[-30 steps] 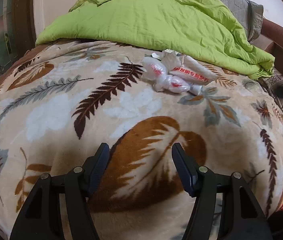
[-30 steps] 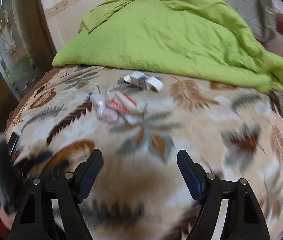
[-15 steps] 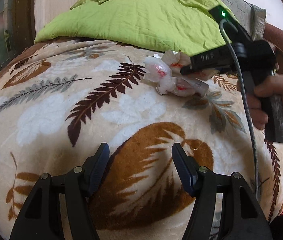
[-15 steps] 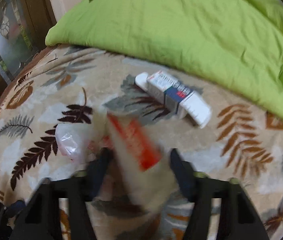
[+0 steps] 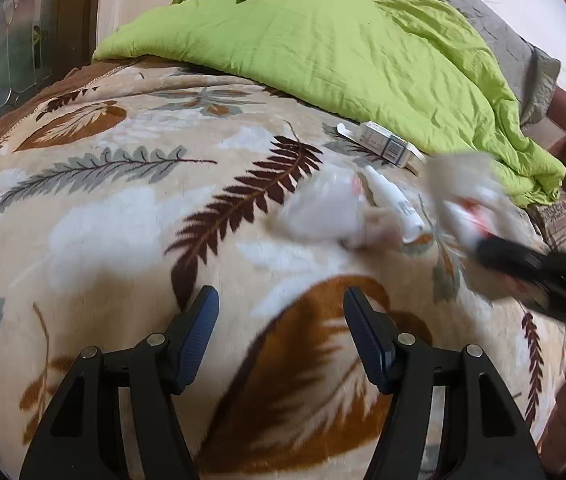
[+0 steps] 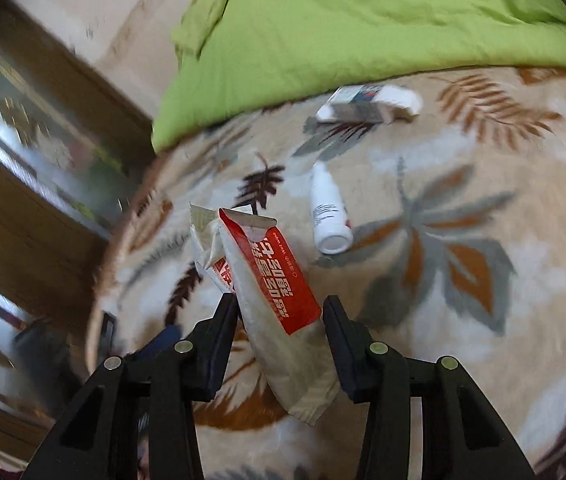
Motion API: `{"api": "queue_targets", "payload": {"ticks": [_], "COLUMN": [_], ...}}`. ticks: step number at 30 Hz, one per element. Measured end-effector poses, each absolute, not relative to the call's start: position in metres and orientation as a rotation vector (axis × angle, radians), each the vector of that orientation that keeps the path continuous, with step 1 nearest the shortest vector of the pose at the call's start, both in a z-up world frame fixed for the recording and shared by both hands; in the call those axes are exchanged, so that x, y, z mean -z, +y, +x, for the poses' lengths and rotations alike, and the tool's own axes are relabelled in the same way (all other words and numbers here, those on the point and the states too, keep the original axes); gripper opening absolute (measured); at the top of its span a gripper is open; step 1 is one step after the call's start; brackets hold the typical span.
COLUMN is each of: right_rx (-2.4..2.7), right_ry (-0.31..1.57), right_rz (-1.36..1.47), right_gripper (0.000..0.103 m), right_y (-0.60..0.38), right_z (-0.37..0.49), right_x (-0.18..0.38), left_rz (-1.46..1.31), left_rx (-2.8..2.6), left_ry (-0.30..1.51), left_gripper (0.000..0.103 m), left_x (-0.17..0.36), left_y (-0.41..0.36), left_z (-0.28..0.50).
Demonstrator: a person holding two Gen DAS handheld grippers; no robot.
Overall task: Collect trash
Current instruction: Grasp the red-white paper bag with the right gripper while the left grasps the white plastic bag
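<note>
Nearest in the right wrist view, the right gripper (image 6: 281, 306) is clenched on a crumpled red-and-white wet-wipe wrapper (image 6: 271, 276), which stands up between its fingers, lifted clear of the bed's leaf-patterned blanket (image 6: 463, 280). From the left wrist view, the left gripper (image 5: 281, 300) hangs released over the same blanket, its fingers spread and nothing between them. At about two o'clock from it the right gripper shows as a dark blur with the wrapper (image 5: 463, 196) at its tip. Just beyond, toward one o'clock, a small white tube (image 5: 393, 200) lies on its side on the blanket; a blurred clear plastic wrapper (image 5: 323, 212) lies right beside it at its nine o'clock. Farther on, at twelve o'clock from the tube, a small white-and-blue carton (image 5: 387, 146) lies flat close to the edge of a rumpled green quilt (image 5: 323, 48), which covers the far end of the bed.
</note>
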State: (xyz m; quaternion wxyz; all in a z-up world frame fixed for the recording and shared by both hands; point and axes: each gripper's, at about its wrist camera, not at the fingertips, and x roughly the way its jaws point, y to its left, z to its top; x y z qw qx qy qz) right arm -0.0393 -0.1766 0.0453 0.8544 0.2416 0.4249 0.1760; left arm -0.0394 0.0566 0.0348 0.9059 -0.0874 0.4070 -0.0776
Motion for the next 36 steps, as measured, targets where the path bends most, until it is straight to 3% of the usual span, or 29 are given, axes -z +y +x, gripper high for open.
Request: {"api": "queue_targets", "payload": {"ticks": [6,11,17,32,34,36], "right_rx": [-0.228,-0.230,-0.207,-0.208,-0.205,-0.198], "right_ry": [0.745,0.753,0.727,0.731,0.733,0.731], "right_rz": [0.446,0.485,0.464,0.416,0.412,0.397], "right_gripper": [0.048,0.048,0.048,0.048,0.048,0.048], "right_y": [-0.192,-0.203,-0.210,-0.206,-0.205,-0.204], "right_z": [-0.074,-0.071,-0.074,-0.073,-0.073,-0.073], "right_x": [-0.054,-0.042,-0.042,-0.042,-0.042,-0.043], "left_rz": [-0.138,-0.008,0.010,0.205,0.209,0.208], "left_rx": [0.188,0.300,0.451,0.598,0.566,0.500], "left_ry": [0.774,0.737,0.948,0.977,0.961,0.941], "left_gripper": [0.064,0.067,0.067,0.067,0.057,0.032], "left_x": [-0.061,-0.080,-0.045,-0.019,-0.019,-0.017], "left_y": [0.048,0.019,0.001,-0.014,-0.014,-0.011], "left_z": [-0.020,0.023,0.074,0.002,0.000,0.002]}}
